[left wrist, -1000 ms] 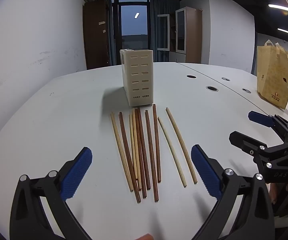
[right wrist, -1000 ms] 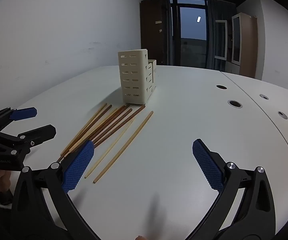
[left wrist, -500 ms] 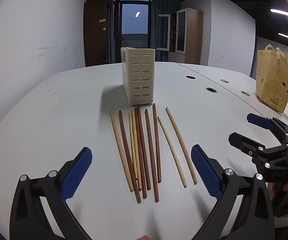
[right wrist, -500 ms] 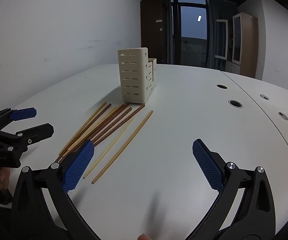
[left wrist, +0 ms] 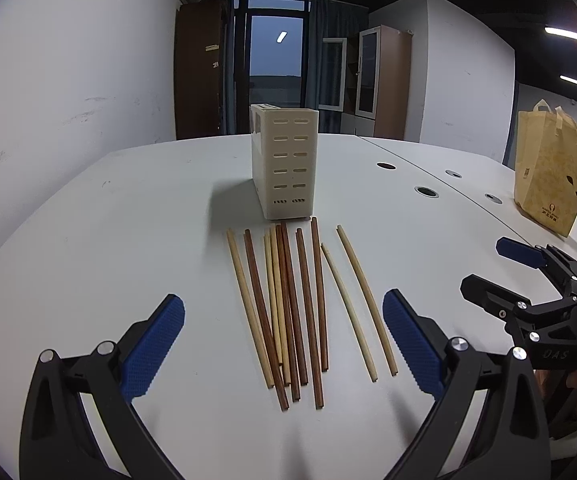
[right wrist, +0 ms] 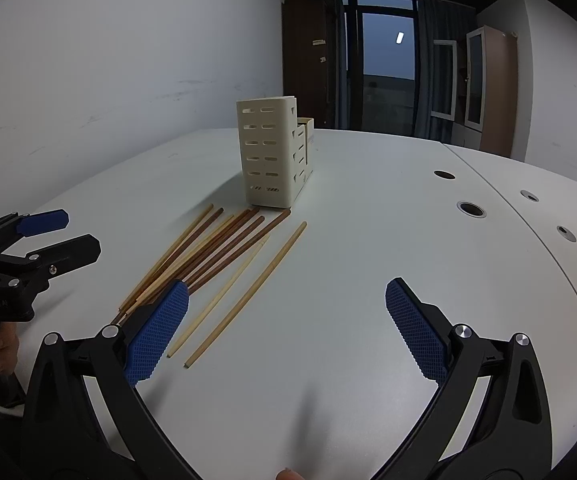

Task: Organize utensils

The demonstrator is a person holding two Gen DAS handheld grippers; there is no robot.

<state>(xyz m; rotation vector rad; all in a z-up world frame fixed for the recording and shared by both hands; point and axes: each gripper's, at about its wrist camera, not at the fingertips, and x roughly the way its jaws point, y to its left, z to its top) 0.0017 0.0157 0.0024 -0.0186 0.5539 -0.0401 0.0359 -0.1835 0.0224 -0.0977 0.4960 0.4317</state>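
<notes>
Several wooden chopsticks [left wrist: 292, 304], some dark brown and some pale, lie side by side on the white table in front of a cream slotted utensil holder [left wrist: 284, 162]. My left gripper [left wrist: 284, 340] is open and empty, hovering just short of their near ends. My right gripper [right wrist: 286, 330] is open and empty, to the right of the chopsticks [right wrist: 216, 258]; the holder [right wrist: 272, 156] stands beyond them. Each gripper shows in the other's view: the right one [left wrist: 500, 268] at the right edge, the left one [right wrist: 68, 234] at the left edge.
A tan paper bag [left wrist: 550, 168] stands on the table at the far right. Round cable holes [left wrist: 426, 191] dot the table's right half. A white wall runs along the left, with a dark door and cabinets at the back.
The left gripper has tilted or shifted slightly, so the holder and chopsticks sit a little lower and nearer in its view. Both grippers stay open; the chopsticks have not moved.
</notes>
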